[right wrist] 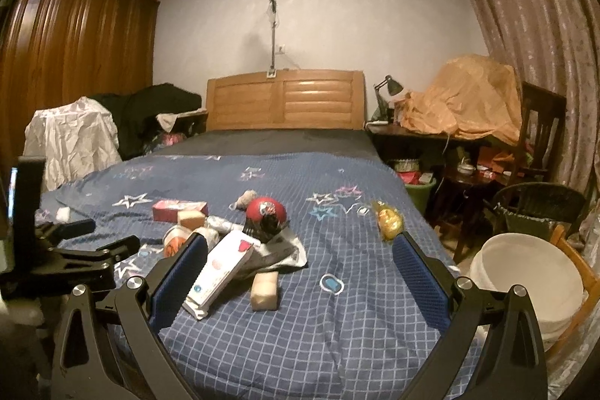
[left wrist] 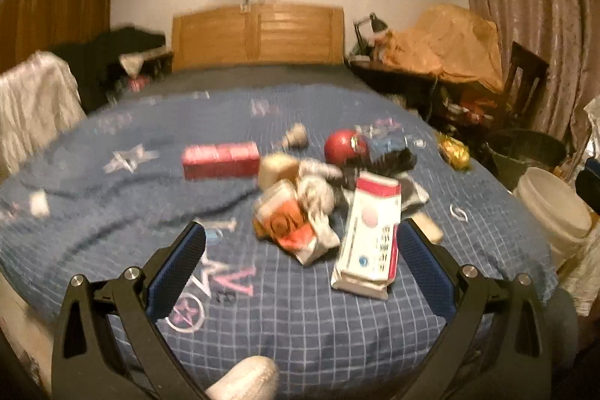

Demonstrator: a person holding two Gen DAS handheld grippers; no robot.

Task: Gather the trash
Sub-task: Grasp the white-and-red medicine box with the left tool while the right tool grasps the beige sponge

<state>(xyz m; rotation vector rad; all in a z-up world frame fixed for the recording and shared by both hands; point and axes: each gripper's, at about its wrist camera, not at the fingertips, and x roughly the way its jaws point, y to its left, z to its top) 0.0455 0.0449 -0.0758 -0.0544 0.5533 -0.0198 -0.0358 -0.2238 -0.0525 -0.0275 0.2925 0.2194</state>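
Trash pile (right wrist: 240, 242) on bed (right wrist: 337, 306), white bucket (right wrist: 525, 280) beside

A wooden wardrobe (right wrist: 75, 40) stands left of the bed's headboard (right wrist: 285, 100), curtains (right wrist: 532, 36) hanging right.

A trash pile (right wrist: 240, 235) is located on the bed (right wrist: 337, 317). A bucket (right wrist: 525, 283) is positioned beside the bed at 3 o'clock; the headboard (right wrist: 285, 100) at 12 o'clock.
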